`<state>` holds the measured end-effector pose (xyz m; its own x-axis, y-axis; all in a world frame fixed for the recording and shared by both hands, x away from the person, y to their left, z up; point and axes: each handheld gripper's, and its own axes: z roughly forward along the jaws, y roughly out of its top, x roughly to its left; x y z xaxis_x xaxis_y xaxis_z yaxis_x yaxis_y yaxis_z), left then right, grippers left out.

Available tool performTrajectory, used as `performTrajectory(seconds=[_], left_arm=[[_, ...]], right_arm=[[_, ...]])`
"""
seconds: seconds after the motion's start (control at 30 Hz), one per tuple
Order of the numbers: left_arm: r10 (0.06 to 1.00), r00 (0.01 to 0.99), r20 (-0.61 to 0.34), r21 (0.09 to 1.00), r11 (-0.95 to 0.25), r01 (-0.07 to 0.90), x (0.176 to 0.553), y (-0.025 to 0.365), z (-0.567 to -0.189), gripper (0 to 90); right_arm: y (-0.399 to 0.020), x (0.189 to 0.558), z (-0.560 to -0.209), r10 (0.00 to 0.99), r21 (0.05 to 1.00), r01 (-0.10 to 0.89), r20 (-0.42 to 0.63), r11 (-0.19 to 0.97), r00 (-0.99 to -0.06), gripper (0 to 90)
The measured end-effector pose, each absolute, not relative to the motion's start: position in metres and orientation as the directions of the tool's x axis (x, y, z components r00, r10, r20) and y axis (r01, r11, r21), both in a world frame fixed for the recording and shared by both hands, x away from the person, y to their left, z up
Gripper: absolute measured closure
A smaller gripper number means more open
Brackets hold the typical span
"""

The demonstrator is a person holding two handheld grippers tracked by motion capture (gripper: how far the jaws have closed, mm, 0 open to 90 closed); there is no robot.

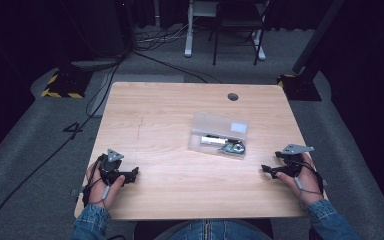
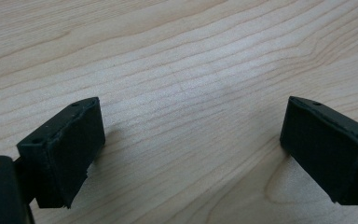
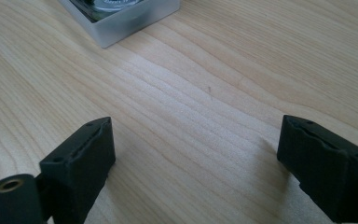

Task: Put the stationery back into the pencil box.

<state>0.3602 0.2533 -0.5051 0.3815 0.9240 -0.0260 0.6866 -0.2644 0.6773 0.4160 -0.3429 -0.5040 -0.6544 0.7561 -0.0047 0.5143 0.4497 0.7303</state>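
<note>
High view: clear plastic box (image 1: pixel 219 135) sits mid tabletop (image 1: pixel 170 150), left claw (image 1: pixel 130 175) & right claw (image 1: pixel 267 170) well apart from it. Left gripper view: jaws wide, empty. Right gripper view: jaws wide, empty, box corner (image 3: pixel 121 18) ahead; approach level, square to its side.

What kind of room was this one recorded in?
Probably a lab or recording studio: a lone wooden table on grey carpet, black curtains around it, loose cables on the floor and hazard-striped stand feet.

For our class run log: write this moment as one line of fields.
left hand-held gripper: open, empty | right hand-held gripper: open, empty | clear plastic box: on table, untouched
</note>
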Motion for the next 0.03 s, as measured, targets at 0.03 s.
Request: performTrajectory(seconds=[0.03], left_arm=[[0.924,0.382,-0.025,0.677,-0.265,0.686,0.3602,0.2533,-0.5051,6.6]], right_arm=[[-0.3426,0.4160,-0.5041,0.757,0.729,0.514,-0.007,0.451,-0.653,11.0]])
